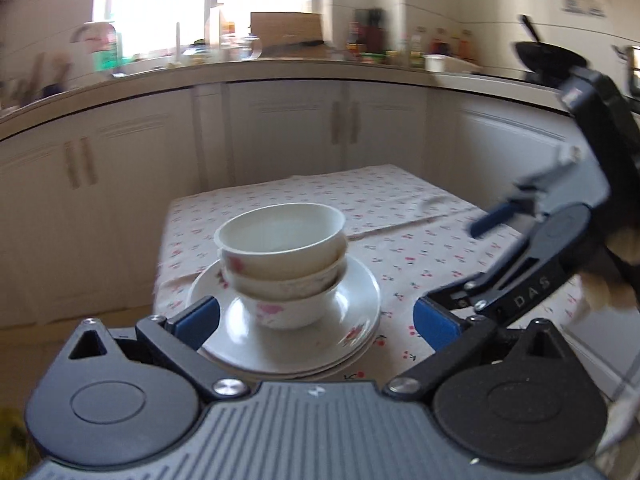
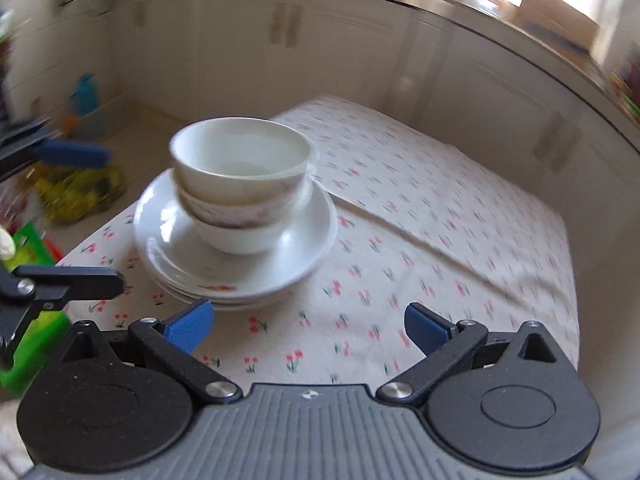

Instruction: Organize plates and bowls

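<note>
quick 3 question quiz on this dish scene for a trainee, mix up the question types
1. True or false: the bowls are nested and stand on the stack of plates.
2. How many bowls are in the stack? A) one B) three C) five
3. Fill in: the left gripper and right gripper both have their jaws ____, with nothing between them.

Key: 1 true. 2 B. 3 open. The dishes sit on a flowered tablecloth, free of both grippers.
</note>
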A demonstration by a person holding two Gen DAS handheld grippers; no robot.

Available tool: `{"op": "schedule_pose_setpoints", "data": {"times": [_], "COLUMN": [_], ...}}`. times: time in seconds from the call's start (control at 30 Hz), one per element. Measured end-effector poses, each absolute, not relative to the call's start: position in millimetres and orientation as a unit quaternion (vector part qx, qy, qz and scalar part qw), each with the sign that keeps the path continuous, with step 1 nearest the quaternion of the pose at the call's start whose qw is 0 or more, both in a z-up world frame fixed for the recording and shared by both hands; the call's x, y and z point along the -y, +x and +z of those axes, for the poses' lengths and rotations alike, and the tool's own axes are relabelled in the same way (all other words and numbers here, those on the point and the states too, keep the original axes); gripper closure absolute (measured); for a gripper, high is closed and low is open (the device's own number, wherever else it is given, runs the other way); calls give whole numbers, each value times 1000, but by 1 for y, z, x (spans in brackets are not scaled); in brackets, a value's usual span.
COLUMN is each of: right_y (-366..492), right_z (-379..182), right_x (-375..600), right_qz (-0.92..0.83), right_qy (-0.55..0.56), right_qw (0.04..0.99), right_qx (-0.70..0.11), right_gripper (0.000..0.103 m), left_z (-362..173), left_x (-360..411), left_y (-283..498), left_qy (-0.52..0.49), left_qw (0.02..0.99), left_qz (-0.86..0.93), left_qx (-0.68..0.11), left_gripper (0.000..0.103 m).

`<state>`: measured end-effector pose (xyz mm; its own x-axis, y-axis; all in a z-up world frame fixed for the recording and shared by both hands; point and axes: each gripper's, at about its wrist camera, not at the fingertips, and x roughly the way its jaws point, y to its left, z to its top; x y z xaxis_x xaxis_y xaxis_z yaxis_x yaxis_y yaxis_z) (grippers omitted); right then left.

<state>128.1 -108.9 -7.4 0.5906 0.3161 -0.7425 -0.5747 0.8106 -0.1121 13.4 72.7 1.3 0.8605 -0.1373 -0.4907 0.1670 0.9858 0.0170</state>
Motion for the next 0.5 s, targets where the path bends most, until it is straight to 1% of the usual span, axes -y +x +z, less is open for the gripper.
{"op": "schedule_pose_setpoints", "data": {"times": [0.17,0.3,0.5], "right_y": [100,80,64], "right_z": [-9,-5,7], "right_x": [132,143,145], "right_qz": [188,171,153], "right_qy": [-123,-91,-83], "right_qw": [901,913,929], "right_qx": [-372,-360,-325], "right_gripper": [0,0,0], "left_z": [8,15,21], "left_x": [-60,-49,-45], "left_y": [1,-8,-15], "left_qy": [-38,-41,-51], "left_qw": [963,964,962], "left_qz": [-18,9,31], "left_qx": [-265,-262,-266], "left_gripper": [1,1,1]}}
